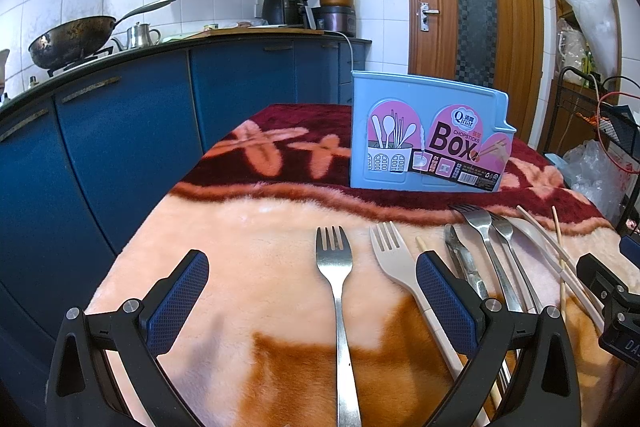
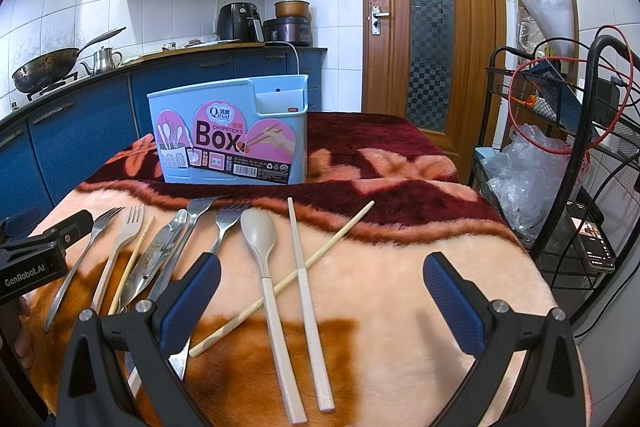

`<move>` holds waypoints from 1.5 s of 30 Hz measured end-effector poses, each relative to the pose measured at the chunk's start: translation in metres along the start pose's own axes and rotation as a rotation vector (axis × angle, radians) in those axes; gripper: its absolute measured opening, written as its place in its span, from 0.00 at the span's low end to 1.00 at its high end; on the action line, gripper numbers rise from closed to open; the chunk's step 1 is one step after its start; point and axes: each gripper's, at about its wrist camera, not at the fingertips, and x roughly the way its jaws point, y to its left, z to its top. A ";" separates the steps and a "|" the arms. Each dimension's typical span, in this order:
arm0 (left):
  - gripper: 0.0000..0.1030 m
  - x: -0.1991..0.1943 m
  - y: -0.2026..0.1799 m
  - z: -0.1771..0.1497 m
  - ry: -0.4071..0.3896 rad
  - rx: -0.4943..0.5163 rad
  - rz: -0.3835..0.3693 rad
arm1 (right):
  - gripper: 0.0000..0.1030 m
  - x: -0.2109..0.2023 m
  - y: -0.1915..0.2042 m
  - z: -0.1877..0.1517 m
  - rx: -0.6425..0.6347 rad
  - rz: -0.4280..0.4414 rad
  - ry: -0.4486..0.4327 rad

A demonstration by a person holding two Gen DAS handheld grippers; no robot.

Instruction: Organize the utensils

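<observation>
Left claw (image 1: 312, 303) open, astride steel fork (image 1: 338, 291); chopsticks box (image 1: 428, 135) beyond

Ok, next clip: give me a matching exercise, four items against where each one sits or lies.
Items:
1. chopsticks box
2. steel fork
3. beige spoon
4. wok

Places:
A. between the left gripper's fingers
B. on the stove
C. standing on the dark red band of the blanket
D. beside a beige chopstick

Pairs: 1-C, 2-A, 3-D, 4-B
</observation>
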 end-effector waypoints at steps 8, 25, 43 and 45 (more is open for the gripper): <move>1.00 0.000 -0.001 0.000 0.000 0.000 0.001 | 1.00 0.000 0.000 0.000 0.000 0.000 0.001; 1.00 0.000 -0.001 0.000 0.001 0.000 0.001 | 1.00 0.001 0.000 0.000 -0.001 0.000 0.002; 1.00 0.000 0.000 -0.005 -0.001 0.001 0.010 | 1.00 0.002 -0.001 0.000 0.001 -0.002 0.000; 1.00 0.001 0.000 -0.005 0.002 -0.001 0.011 | 1.00 0.002 -0.001 0.000 0.002 0.001 0.001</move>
